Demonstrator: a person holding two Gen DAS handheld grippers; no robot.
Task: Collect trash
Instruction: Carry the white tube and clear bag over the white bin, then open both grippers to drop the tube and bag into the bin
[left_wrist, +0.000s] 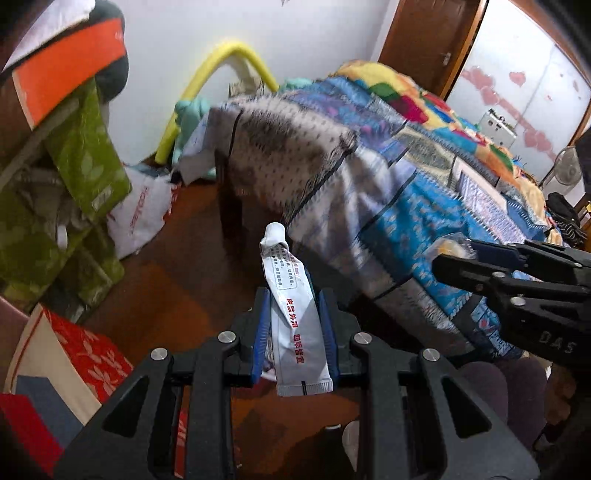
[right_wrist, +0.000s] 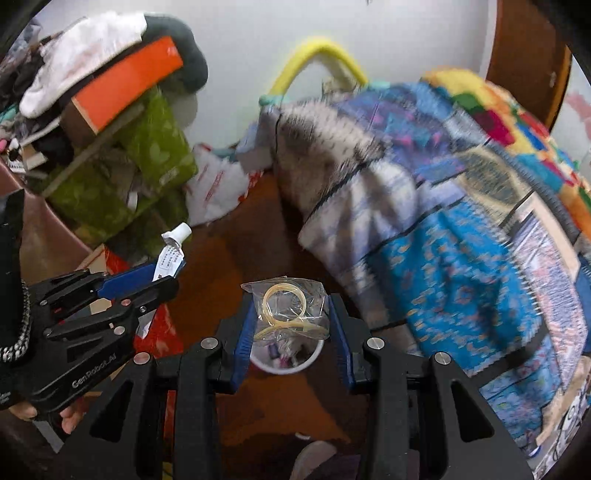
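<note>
- Bedroom floor of red-brown wood (left_wrist: 177, 258) runs beside a bed under a patchwork quilt (left_wrist: 424, 155); green bags (left_wrist: 85, 155) and an orange box (left_wrist: 70, 66) are piled at the left
- Left claw (left_wrist: 295, 332) is closed on a crumpled white ointment tube (left_wrist: 295, 325), cap pointing away; red and grey Chinese print runs along it
- Left claw's side reads "GenRobot.AI" in the right wrist view
- Right claw (right_wrist: 291, 325) is pinched on a clear plastic bag (right_wrist: 288, 310) holding yellowish rubber rings, above a white-rimmed bin (right_wrist: 284, 363) on the floor
- Right claw's body reads "DAS" in the left wrist view
</note>
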